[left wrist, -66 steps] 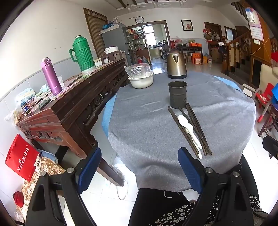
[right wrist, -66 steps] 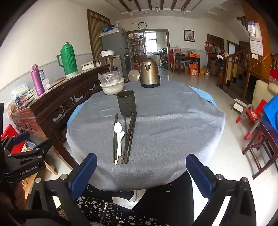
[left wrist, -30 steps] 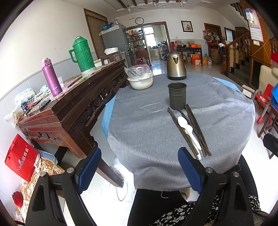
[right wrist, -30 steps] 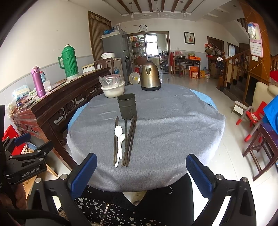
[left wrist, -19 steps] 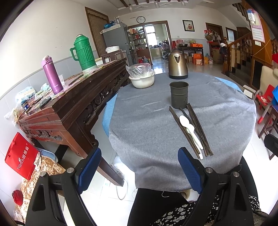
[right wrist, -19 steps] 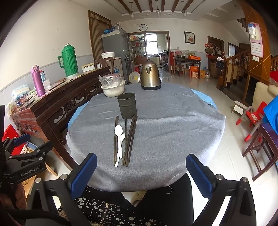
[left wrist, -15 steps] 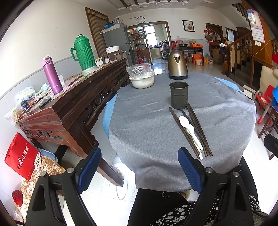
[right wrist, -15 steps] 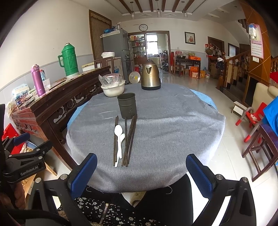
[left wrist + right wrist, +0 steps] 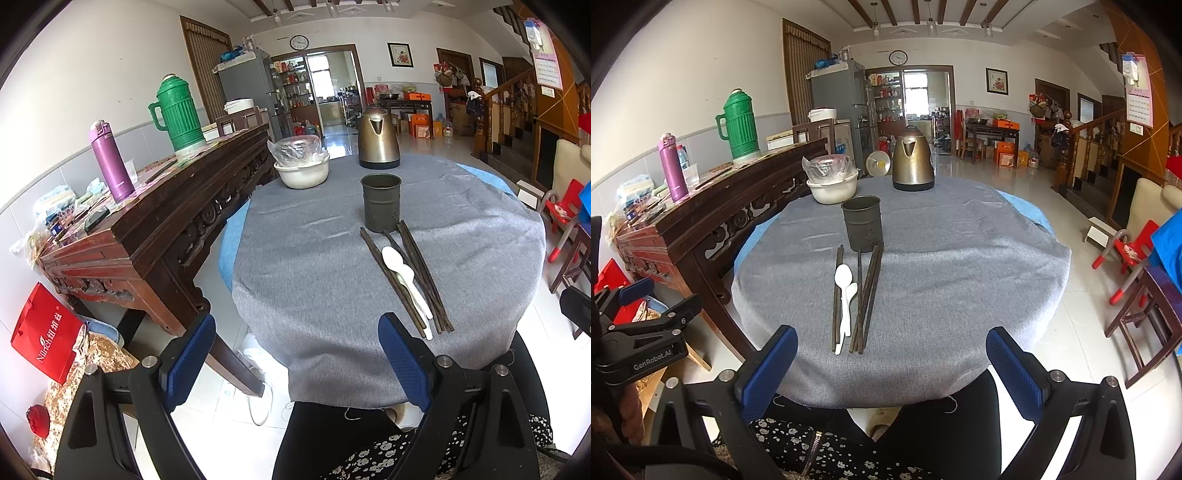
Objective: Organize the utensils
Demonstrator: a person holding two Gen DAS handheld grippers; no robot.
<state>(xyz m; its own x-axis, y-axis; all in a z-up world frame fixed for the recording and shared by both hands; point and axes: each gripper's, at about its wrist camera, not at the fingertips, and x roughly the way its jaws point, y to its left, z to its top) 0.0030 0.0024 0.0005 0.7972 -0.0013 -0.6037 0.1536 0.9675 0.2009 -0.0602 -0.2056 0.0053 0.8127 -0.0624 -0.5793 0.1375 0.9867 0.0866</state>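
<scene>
A round table (image 9: 960,266) under grey cloth is carrying everything. Nothing is organized yet: the dark metal utensil holder (image 9: 862,223) is standing apparently empty, while the dark chopsticks (image 9: 866,295) and two white spoons (image 9: 845,291) are lying flat just before it. The left gripper (image 9: 295,354) and right gripper (image 9: 892,365) are both hovering spread wide, grasping nothing. Only the right view is showing the left gripper's body.

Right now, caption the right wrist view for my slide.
Open right tool facing dark chopsticks and white spoons lying before an upright metal holder on a grey-clothed table.
</scene>
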